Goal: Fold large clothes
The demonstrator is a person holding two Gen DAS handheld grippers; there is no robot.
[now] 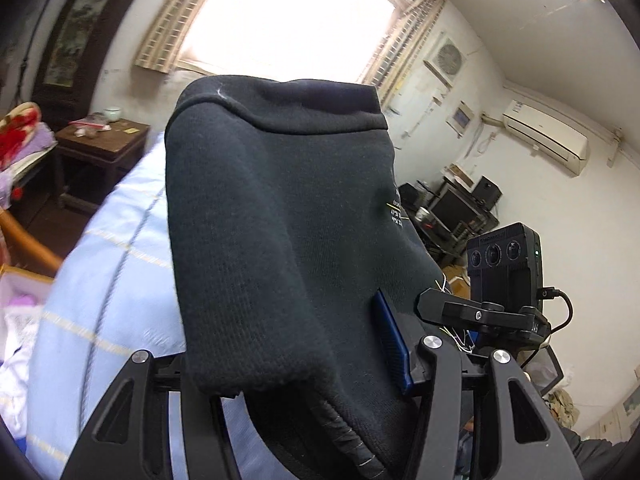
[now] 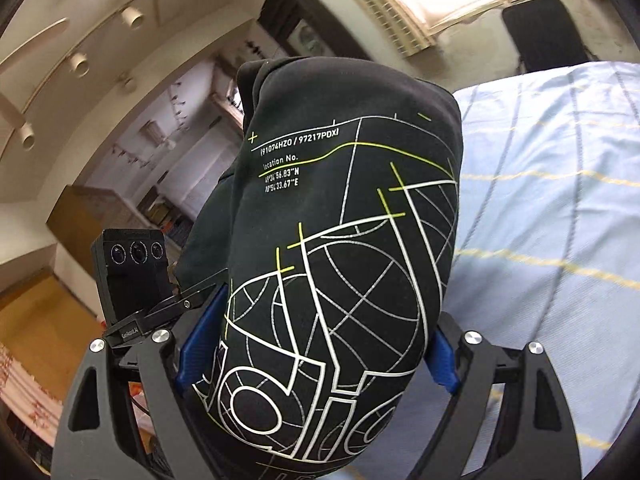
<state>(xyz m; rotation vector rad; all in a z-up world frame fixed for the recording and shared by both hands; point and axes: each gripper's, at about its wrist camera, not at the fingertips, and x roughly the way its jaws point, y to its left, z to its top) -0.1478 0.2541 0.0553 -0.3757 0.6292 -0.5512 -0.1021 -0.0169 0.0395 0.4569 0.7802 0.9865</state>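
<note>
Bulging between both grippers' jaws: blk sweatshirt, over bed.

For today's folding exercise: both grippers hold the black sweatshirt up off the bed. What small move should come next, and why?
Probably lower it onto the blue bedsheet. The sweatshirt bulges bunched between the right gripper and left gripper, with nothing flat yet to fold.

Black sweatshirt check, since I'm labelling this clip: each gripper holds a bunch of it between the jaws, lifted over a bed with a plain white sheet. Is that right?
Not quite: the sheet is light blue with thin yellow and dark stripes, as the right wrist view shows. The rest holds: the black sweatshirt is bunched in the right gripper and the left gripper.
</note>
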